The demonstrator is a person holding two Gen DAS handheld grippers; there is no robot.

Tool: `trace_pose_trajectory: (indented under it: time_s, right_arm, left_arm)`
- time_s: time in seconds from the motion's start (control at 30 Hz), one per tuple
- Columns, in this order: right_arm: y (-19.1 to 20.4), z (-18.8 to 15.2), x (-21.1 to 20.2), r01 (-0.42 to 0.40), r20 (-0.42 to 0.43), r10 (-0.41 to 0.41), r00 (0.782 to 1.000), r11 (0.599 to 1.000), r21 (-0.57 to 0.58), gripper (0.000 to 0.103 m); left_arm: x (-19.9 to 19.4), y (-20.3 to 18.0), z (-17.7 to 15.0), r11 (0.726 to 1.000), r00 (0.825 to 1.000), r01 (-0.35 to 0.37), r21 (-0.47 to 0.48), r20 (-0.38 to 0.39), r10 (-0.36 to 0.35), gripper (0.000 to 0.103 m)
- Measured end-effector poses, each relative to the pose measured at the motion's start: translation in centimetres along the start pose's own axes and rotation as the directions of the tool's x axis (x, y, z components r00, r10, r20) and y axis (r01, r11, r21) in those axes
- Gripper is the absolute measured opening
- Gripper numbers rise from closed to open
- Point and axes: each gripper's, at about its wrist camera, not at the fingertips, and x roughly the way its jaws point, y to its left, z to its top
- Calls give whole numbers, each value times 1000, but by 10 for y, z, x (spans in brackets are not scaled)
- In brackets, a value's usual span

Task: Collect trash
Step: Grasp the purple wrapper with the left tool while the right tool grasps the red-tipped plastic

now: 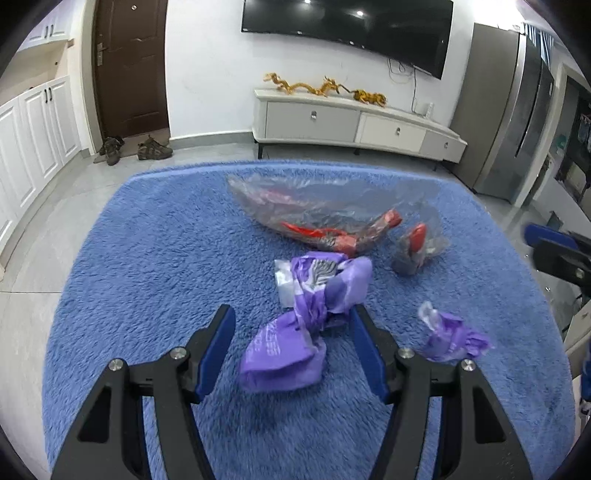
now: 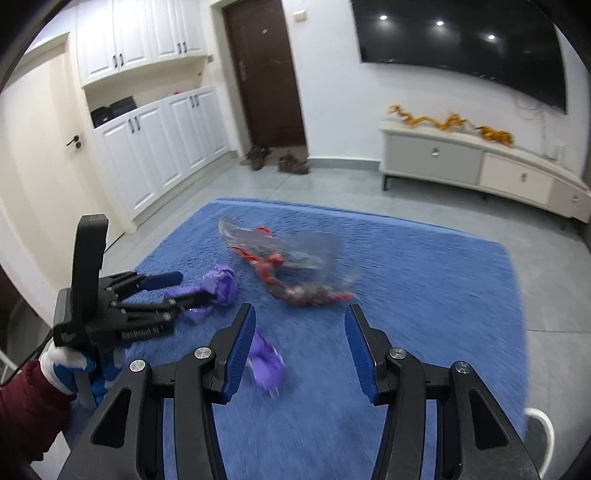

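My left gripper (image 1: 291,321) is spread wide over the blue rug (image 1: 147,258), its fingers on either side of a crumpled purple wrapper (image 1: 295,332) without pinching it. My right gripper (image 2: 300,317) is wide too and holds nothing; a small purple scrap (image 2: 267,363) lies on the rug just ahead of its left finger. Farther out lies a clear bag with red wrappers (image 1: 325,218), and a small clear-and-red bundle (image 1: 415,249) sits just beside it.

White walls, grey tile floor (image 2: 332,184), brown door (image 1: 131,66) — wall-mounted TV (image 1: 347,29) above a low white cabinet (image 1: 354,122).
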Motion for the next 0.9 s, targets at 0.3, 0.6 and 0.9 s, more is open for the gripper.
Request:
trace_pose_trajectory:
  time_s: [0.3, 0.6, 0.9]
  right_arm:
    - [20, 19, 87, -73, -84, 69, 994, 996, -45, 42]
    - [1, 14, 74, -49, -71, 49, 996, 999, 11, 9]
    - [-21, -24, -16, -5, -4, 5, 1000, 997, 79, 9]
  left_arm:
    - [10, 14, -4, 994, 995, 94, -63, -17, -95, 43]
    - [-1, 6, -8, 997, 998, 61, -40, 12, -60, 20]
    - [-55, -21, -40, 999, 998, 40, -15, 49, -39, 19]
